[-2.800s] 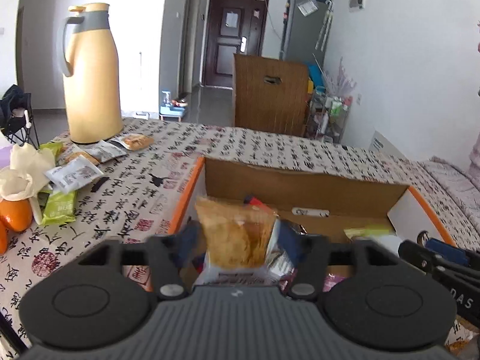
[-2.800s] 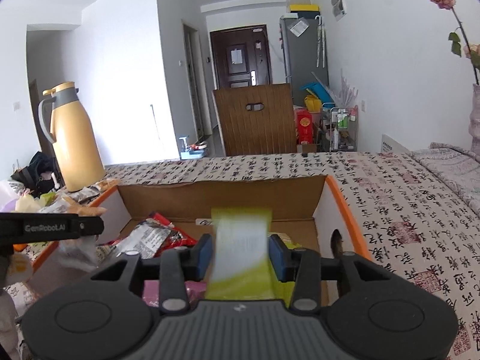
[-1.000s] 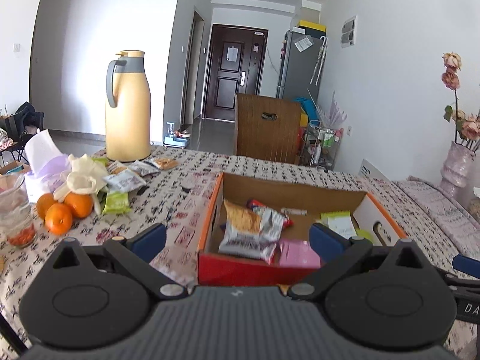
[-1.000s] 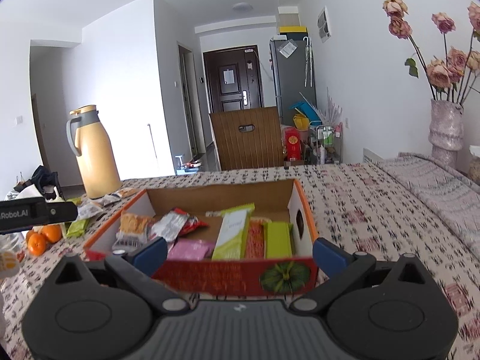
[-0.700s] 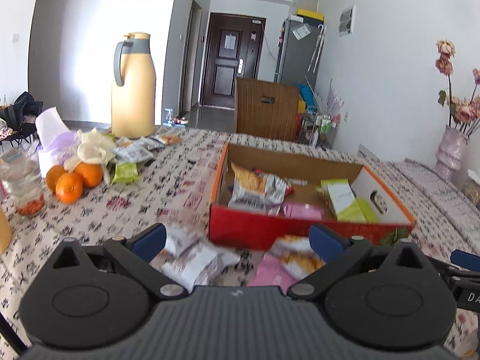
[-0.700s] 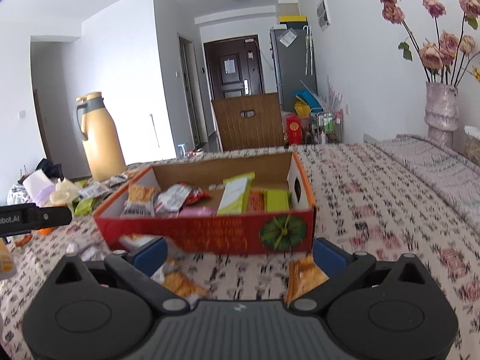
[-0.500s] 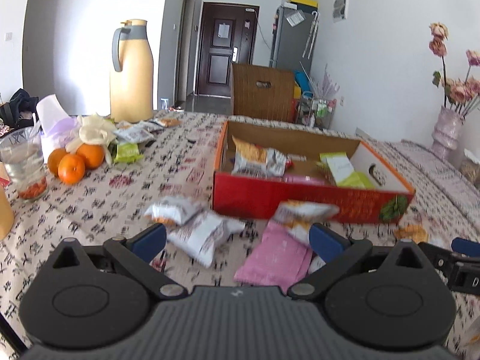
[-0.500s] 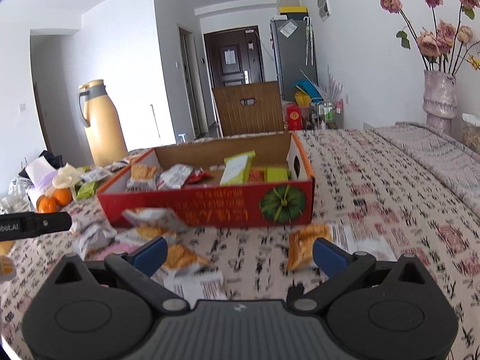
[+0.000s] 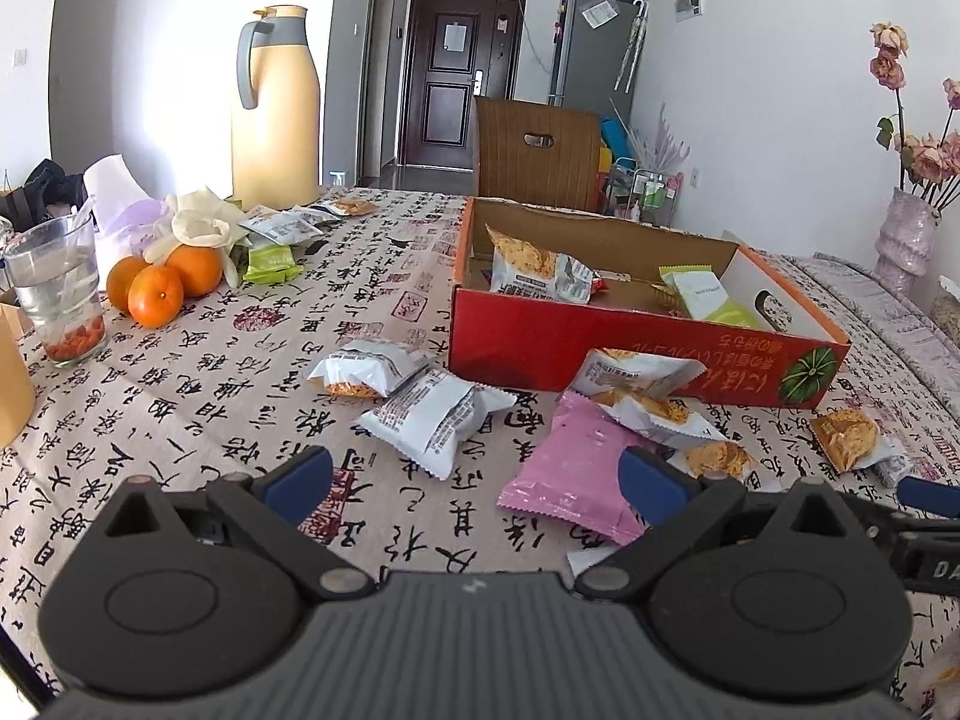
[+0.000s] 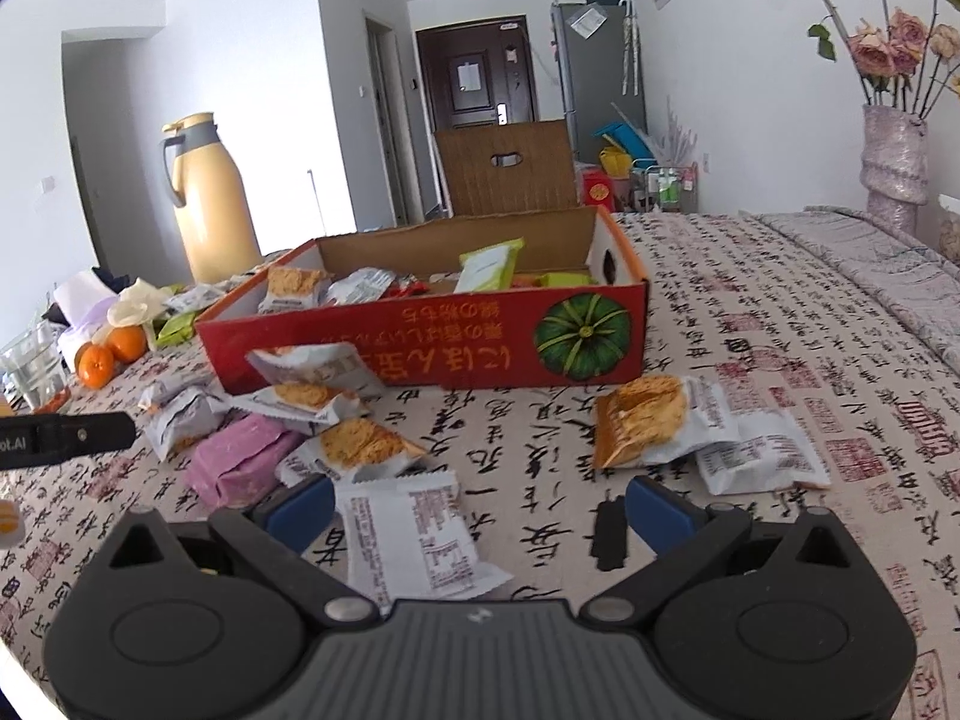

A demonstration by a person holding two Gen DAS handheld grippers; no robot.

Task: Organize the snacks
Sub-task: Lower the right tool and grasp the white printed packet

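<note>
Currently both tools hover low over the counter, short of the red box, each empty.

Left gripper: jaws spread wide, nothing between them. Right gripper: jaws likewise wide apart, nothing clamped.

Task items: a few snacks already stand in the box; the rest lie loose on the counter on its near side.

Key relation, right side: a white packet lies print-side up just ahead of the right gripper, at about 11 o'clock, its near end reaching in between the fingers toward the left one. Long axis runs roughly 12-to-6, slightly canted, so it is nearly in line with the gripper's reach and across the closing direction. This looks like the nearest pick for the right side. An orange-faced packet sits further out at 1 o'clock.

Key relation, left side: a pink packet lies at about 1 o'clock of the left gripper, close to the right finger; a white packet lies at 12 o'clock, a little further out, long axis running 10-to-4.

Judgement: the box is at 12 o'clock for the right gripper and about 1 o'clock for the left, so either pick ends in a short forward carry.
</note>
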